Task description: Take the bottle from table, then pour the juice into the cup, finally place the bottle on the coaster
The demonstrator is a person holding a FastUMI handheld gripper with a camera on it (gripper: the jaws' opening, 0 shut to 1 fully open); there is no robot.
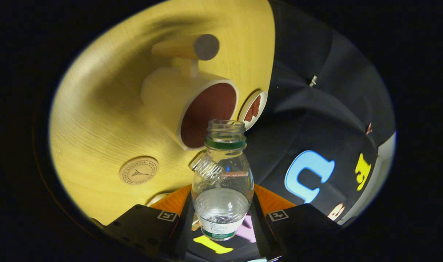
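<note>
A clear, uncapped plastic bottle (222,178) with a green neck ring sits between my two fingers, and my gripper (222,218) is shut on its lower body. The whole view is rolled, so the bottle is tilted relative to the table. Its open mouth points at the rim of a cream cup (192,105) with a dark red inside, just beyond the bottle. The cup has a long handle ending in a grey disc (206,47). A round wooden coaster (139,170) lies on the yellow wooden table (98,109), to the left of the bottle. Clear liquid rests in the bottle's lower part.
A small white round dish (253,109) with a red pattern lies beside the cup near the table's edge. Past that edge hangs the booth's black cloth wall (316,109).
</note>
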